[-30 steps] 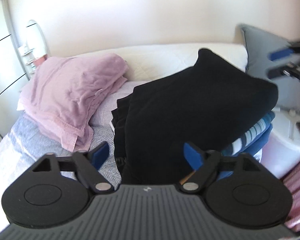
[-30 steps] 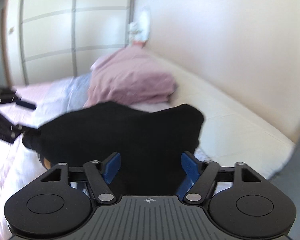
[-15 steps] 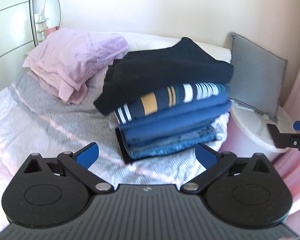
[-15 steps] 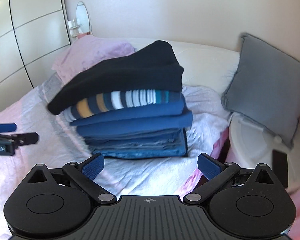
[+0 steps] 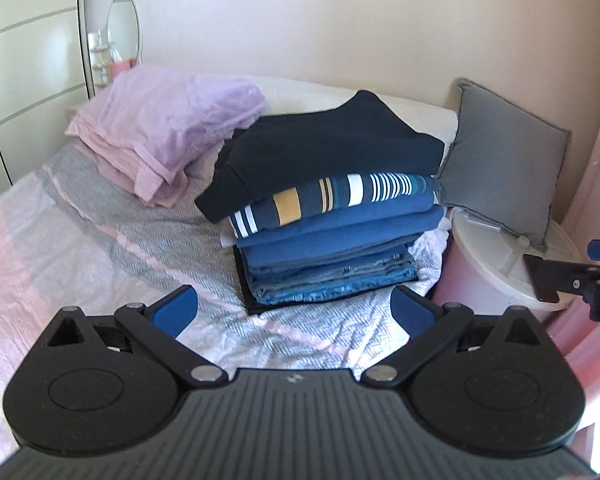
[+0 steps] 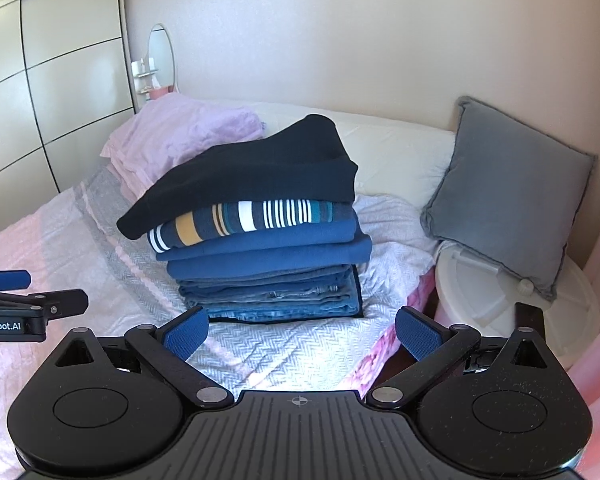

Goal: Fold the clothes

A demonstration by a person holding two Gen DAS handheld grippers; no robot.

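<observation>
A stack of folded clothes (image 5: pixel 332 248) (image 6: pixel 268 268) stands on the bed, blue garments and jeans below, a striped top above them. A folded dark navy garment (image 5: pixel 324 156) (image 6: pixel 252 176) lies on top, its left edge overhanging. My left gripper (image 5: pixel 294 312) hangs open over the bedspread, a short way in front of the stack, nothing between its blue pads. My right gripper (image 6: pixel 302 332) is open too, empty, just before the stack's front edge. Each gripper shows at the side of the other's view.
A crumpled lilac bedsheet pile (image 5: pixel 168 136) (image 6: pixel 180 136) lies left of the stack. A grey cushion (image 5: pixel 504 160) (image 6: pixel 508 196) leans on a white round bin lid (image 5: pixel 500 268) (image 6: pixel 516 308) at the right. A wardrobe (image 6: pixel 52 72) and small mirror (image 5: pixel 124 28) stand at the left.
Both grippers let go of the dark navy garment, opened wide and drew back from the stack. The garment now rests on top of the pile.
</observation>
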